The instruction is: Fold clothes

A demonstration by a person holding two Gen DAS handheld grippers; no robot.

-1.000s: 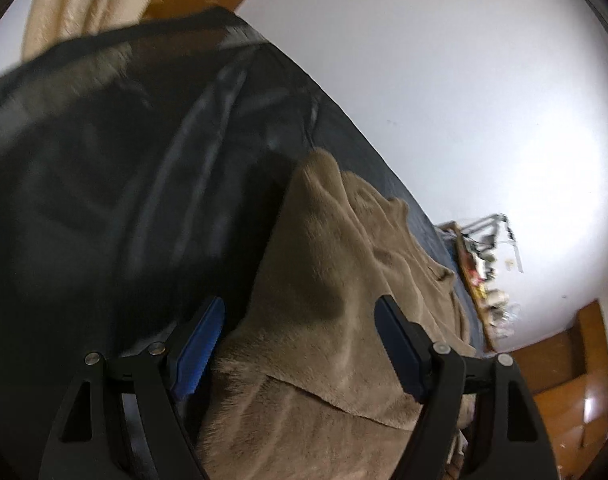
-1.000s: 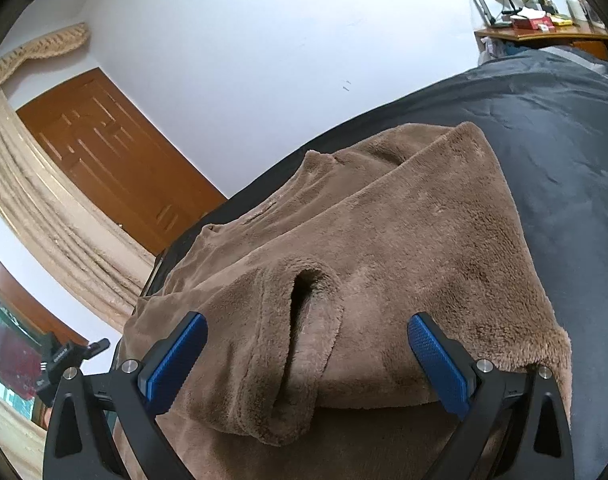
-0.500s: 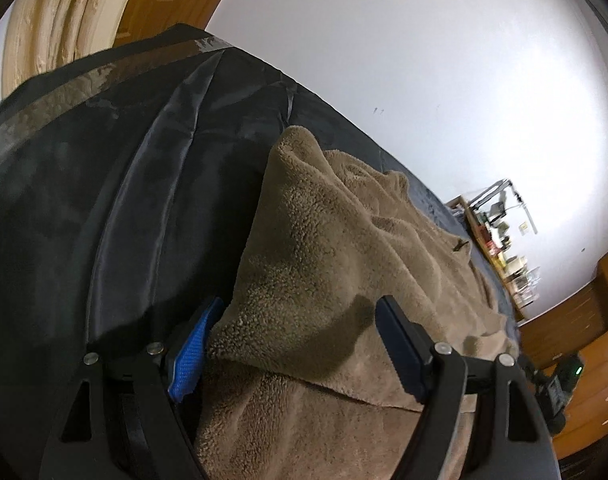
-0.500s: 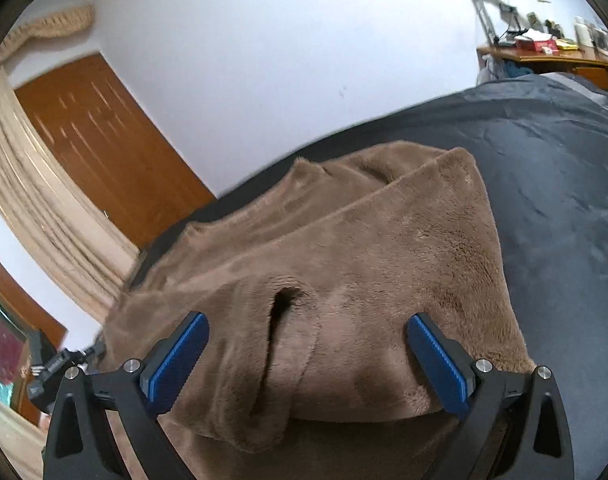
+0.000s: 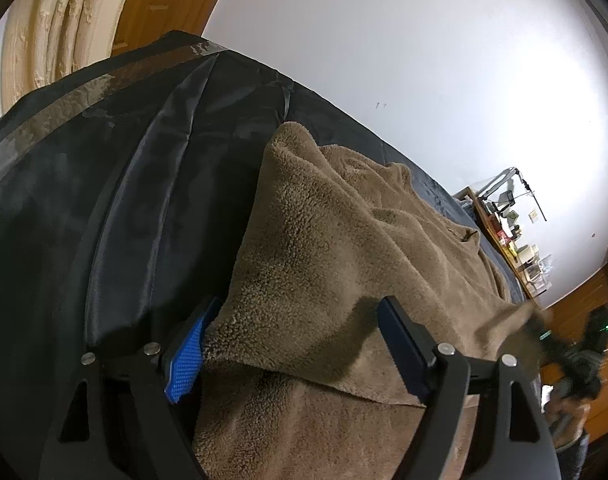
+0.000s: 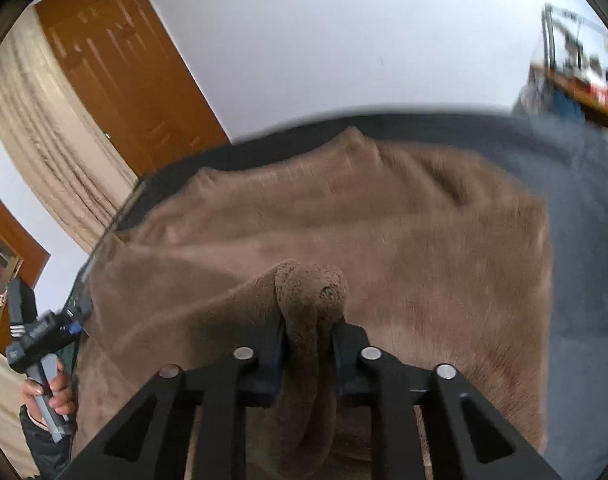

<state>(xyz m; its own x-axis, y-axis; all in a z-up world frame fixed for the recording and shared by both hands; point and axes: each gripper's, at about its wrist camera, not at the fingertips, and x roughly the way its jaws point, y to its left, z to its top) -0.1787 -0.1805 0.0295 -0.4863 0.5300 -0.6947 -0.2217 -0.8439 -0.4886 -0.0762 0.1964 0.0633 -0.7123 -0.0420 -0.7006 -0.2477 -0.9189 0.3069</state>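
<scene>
The brown fleece garment (image 6: 383, 240) lies spread on a dark bed cover (image 5: 104, 200), filling the middle and lower part of both wrist views. The right hand-held gripper (image 6: 308, 344) has just been closing, and its jaws now pinch a bunched roll of the fleece at the lower centre of its frame; the pinch gathers a thick edge so that the cloth can be lifted and carried over for a fold. The left hand-held gripper (image 5: 292, 344) stands wide open at the bottom of its frame, its blue pad (image 5: 186, 356) against a raised flap of fleece while the other finger is clear of the cloth, so it holds nothing yet. Likely it straddles that flap to take the matching corner. A hand (image 6: 50, 392) grips that tool's handle at the lower left of the right view.
</scene>
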